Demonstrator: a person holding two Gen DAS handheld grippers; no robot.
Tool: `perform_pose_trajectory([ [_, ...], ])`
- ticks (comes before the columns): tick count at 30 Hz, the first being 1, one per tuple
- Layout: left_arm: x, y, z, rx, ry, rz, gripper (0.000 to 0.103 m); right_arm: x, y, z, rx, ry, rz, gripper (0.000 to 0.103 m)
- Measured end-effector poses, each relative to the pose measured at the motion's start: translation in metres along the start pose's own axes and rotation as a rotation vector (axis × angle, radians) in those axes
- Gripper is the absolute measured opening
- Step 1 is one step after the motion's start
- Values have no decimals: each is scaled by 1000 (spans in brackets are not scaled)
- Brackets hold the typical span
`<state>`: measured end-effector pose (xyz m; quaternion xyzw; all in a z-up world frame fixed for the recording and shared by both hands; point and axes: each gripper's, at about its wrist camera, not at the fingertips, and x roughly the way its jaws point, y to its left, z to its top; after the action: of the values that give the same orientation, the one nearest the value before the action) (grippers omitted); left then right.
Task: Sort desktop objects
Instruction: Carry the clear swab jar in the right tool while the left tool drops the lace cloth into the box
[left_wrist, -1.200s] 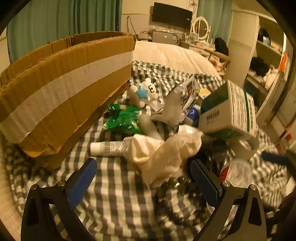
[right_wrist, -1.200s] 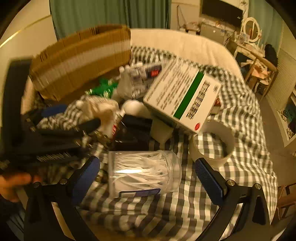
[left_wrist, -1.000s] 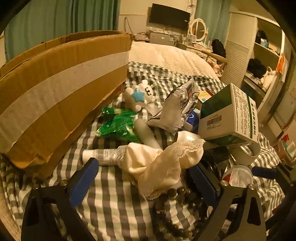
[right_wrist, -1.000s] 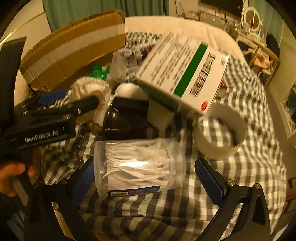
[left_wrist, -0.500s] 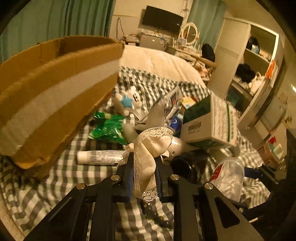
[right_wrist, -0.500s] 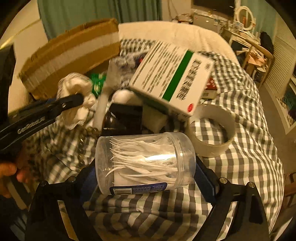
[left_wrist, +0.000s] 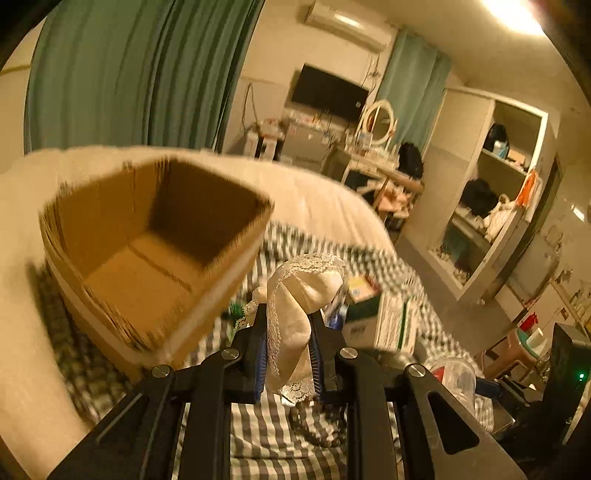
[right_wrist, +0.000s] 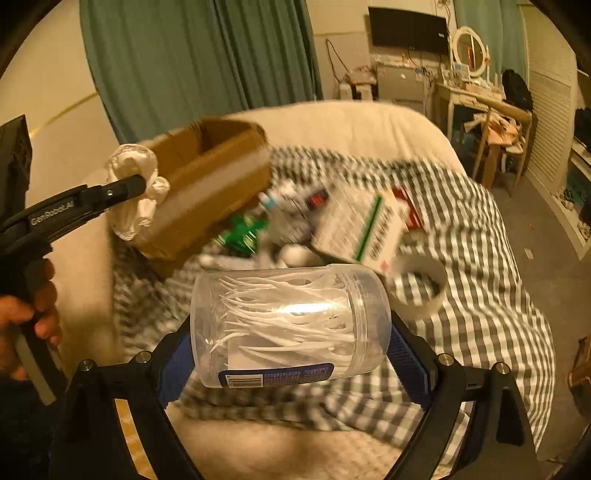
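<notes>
My left gripper (left_wrist: 287, 354) had both jaws pinched on 1 lace-edged cream cloth (left_wrist: 295, 310), which stood bunched up between the blue pads and was lifted clear of the checked blanket (left_wrist: 258, 428). From the right wrist cam I saw that same gripper from the side, w/ the cloth (right_wrist: 135, 184) held up next to the near wall of the 1 cardboard box (left_wrist: 147, 266). The box sat open-topped on the bed, left of the pile, nothing visible inside it from the left cam.

My right gripper (right_wrist: 291, 354) had its 2 jaws clamped on 1 clear plastic jar (right_wrist: 290, 325) of white floss picks, lying sideways between the pads, lid end to the right, barcode label facing down. Jar was raised above the blanket.

Rest of the pile lay on the blanket beyond the jar: 1 white box w/ green stripe (right_wrist: 360, 229), 1 tape roll (right_wrist: 417, 288) just beside that box on its right, 1 green packet (right_wrist: 242, 230) close to the cardboard box, 1 silvery pouch (right_wrist: 291, 210) btwn packet and white box. Blur was too strong to count smaller bits. A string of dark beads (left_wrist: 317, 432) lay on the blanket under the left gripper. 1 hand (right_wrist: 26, 325) showed at the left edge of the right cam, gripping the left tool's handle.
</notes>
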<state>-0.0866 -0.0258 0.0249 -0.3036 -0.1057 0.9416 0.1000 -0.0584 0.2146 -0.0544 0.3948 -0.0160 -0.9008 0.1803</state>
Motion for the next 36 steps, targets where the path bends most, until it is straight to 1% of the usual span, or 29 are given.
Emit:
perform_pose_trajectory([
  [2,-11,6,18,6,-28,-2,20,-11,13,12,-7,-27,23,92],
  [3,-14,11,27,10,-42,8,20,-14,22,22,-13,-43,40,92],
  [5,-21,25,47,6,-79,44,20,-15,38,42,-26,-66,76,92],
  [7,-23,41,61,6,-99,73,20,-10,60,68,-40,-91,115,92],
  [9,-21,62,70,-5,-114,120,20,0,74,87,-39,-101,161,92],
  [10,-17,75,72,-22,-118,130,20,10,83,99,-32,-105,185,92],
  [13,-2,112,69,-78,-94,154,20,40,103,128,-35,-107,233,92],
  [14,4,121,66,-88,-88,166,20,46,108,135,-44,-114,234,92],
  [16,16,141,66,-108,-67,157,20,71,121,156,-59,-116,235,91],
  [17,21,146,66,-113,-61,148,20,85,126,166,-61,-109,240,91],
  [19,29,152,63,-105,-55,159,20,110,138,182,-64,-91,244,90],
  [20,30,153,61,-98,-50,158,20,123,145,189,-67,-91,231,90],
  [22,34,155,58,-77,-47,151,20,133,152,194,-65,-106,220,89],
  [24,40,153,60,-70,-41,159,24,144,153,198,-29,-118,222,89],
  [25,42,153,60,-70,-33,157,35,146,151,200,-7,-124,228,90],
  [26,44,153,59,-72,-25,146,57,145,151,200,11,-125,239,90],
  [27,45,152,57,-82,-13,145,66,143,147,199,32,-128,246,91],
  [28,44,151,57,-88,-14,153,80,139,142,198,52,-135,249,92],
  [29,42,149,56,-91,-24,152,84,132,137,198,70,-144,250,92],
  [31,35,144,55,-85,-43,139,84,116,133,196,77,-160,234,92],
  [33,28,137,53,-72,-49,149,84,92,118,190,79,-174,207,92],
  [36,16,119,44,-36,-55,160,84,51,91,174,79,-190,138,92],
])
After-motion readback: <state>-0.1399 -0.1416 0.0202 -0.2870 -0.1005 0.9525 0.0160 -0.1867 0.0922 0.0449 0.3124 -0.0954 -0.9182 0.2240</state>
